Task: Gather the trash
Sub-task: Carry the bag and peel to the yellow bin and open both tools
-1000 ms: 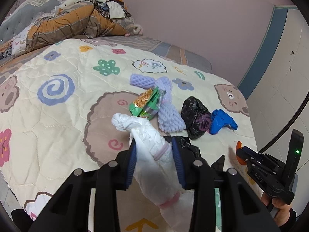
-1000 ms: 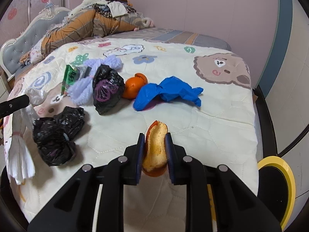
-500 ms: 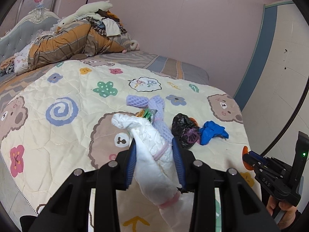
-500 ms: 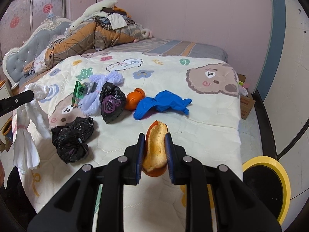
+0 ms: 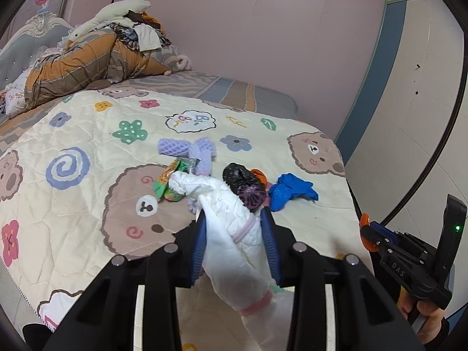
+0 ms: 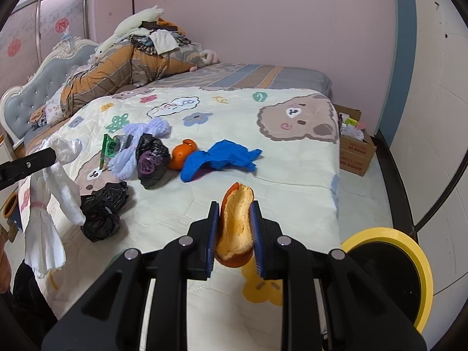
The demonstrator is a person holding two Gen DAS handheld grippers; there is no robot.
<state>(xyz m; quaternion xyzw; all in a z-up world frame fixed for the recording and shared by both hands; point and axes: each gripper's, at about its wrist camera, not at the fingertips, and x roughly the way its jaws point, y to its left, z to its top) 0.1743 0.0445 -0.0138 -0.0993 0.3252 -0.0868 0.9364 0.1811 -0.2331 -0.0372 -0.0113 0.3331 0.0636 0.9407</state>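
Observation:
My left gripper [image 5: 234, 228] is shut on a crumpled white diaper with pink bands [image 5: 231, 234], held above the bed; that diaper [image 6: 49, 204] also hangs at the left of the right wrist view. My right gripper [image 6: 234, 219] is shut on a piece of orange peel [image 6: 237, 222], and it shows at the right edge of the left wrist view [image 5: 371, 234]. On the quilt [image 6: 292, 158] lie a blue glove [image 6: 219, 159], an orange peel [image 6: 182, 155], two black bags [image 6: 150, 161] [image 6: 102, 210], purple foam net [image 6: 131, 152] and a green snack wrapper [image 6: 109, 147].
A yellow-rimmed black bin [image 6: 389, 272] stands on the floor right of the bed's near corner. A cardboard box [image 6: 354, 152] with clutter sits by the wall. Piled bedding and clothes [image 6: 131, 55] cover the bed's far end. A person's hand [image 5: 427, 318] holds the right gripper.
Both grippers have lifted and drawn back from the bed with their loads, so the trash on the quilt looks smaller and farther. The yellow-rimmed bin shows more.

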